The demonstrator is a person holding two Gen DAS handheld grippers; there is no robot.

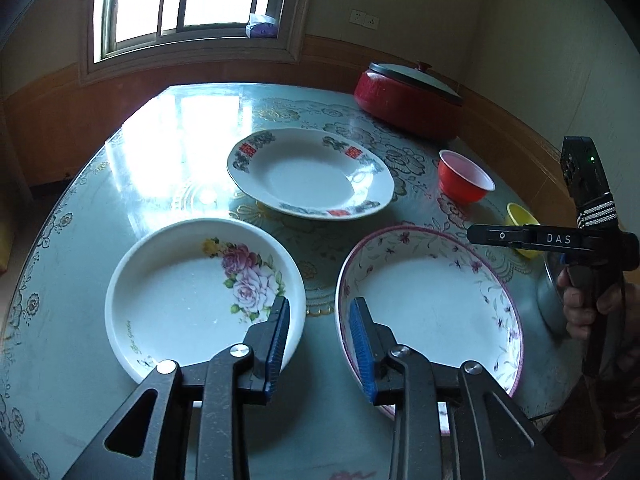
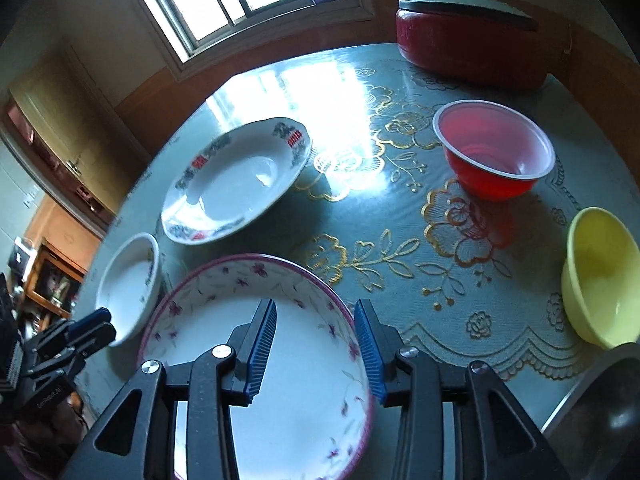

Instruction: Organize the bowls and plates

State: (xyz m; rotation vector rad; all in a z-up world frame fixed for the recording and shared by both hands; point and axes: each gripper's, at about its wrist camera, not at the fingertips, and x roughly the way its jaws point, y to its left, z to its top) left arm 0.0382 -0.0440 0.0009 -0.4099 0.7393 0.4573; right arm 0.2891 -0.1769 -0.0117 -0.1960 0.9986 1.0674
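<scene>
Three plates lie on the round table. A white plate with pink roses point(image 1: 192, 292) is at the near left, also seen in the right wrist view point(image 2: 128, 288). A pink-rimmed floral plate point(image 1: 436, 304) point(image 2: 256, 344) is at the near right. A plate with red and dark rim marks point(image 1: 312, 172) point(image 2: 236, 180) lies farther back. A red bowl point(image 1: 464, 176) point(image 2: 496, 148) and a yellow bowl point(image 1: 520, 220) point(image 2: 600, 276) stand to the right. My left gripper point(image 1: 320, 312) is open above the gap between the two near plates. My right gripper point(image 2: 316, 316) is open over the pink-rimmed plate's right rim.
A red pot with a grey lid point(image 1: 408, 96) point(image 2: 468, 28) stands at the table's far right. A metal-rimmed dark object point(image 2: 600, 408) sits at the near right edge. A window is behind the table. The floral tablecloth point(image 2: 380, 256) covers the table.
</scene>
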